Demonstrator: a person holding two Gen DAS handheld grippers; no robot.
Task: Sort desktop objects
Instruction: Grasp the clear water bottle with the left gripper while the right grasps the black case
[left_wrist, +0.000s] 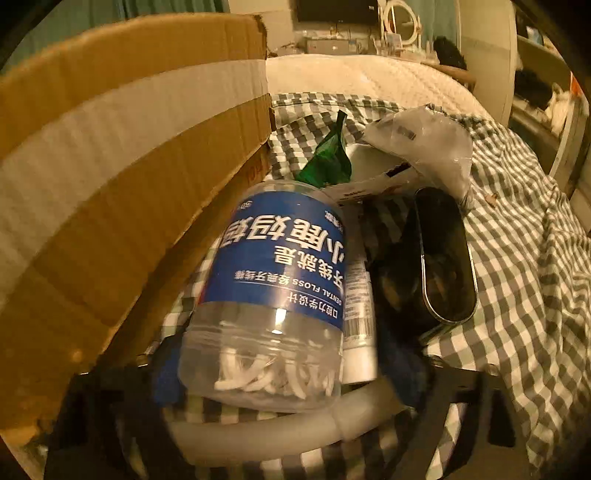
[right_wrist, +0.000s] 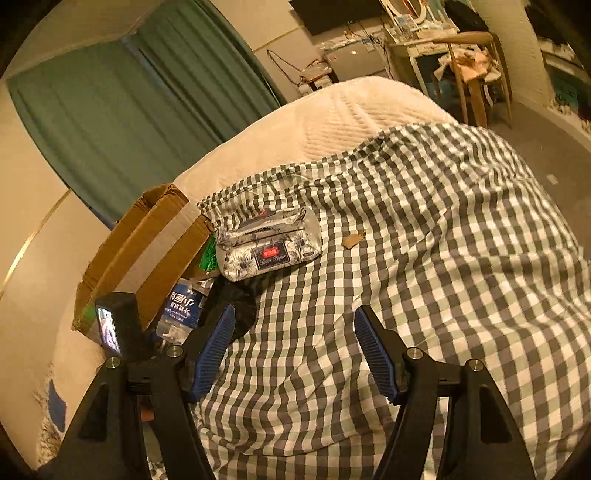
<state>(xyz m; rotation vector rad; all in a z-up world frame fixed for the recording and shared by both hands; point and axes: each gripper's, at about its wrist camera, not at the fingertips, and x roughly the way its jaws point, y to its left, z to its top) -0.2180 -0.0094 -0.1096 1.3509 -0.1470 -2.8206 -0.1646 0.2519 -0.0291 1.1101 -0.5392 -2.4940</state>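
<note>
Left claw (left_wrist: 258, 373) grips the floss jar (left_wrist: 273, 295) beside the cardboard box (left_wrist: 122, 166); right claw (right_wrist: 295, 354) gapes over checked cloth (right_wrist: 424, 258).

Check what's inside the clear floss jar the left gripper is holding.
The floss jar holds white floss picks, heaped at the end nearest the camera. The blue label covers the middle, so anything behind it is hidden. The far end looks empty.
</note>
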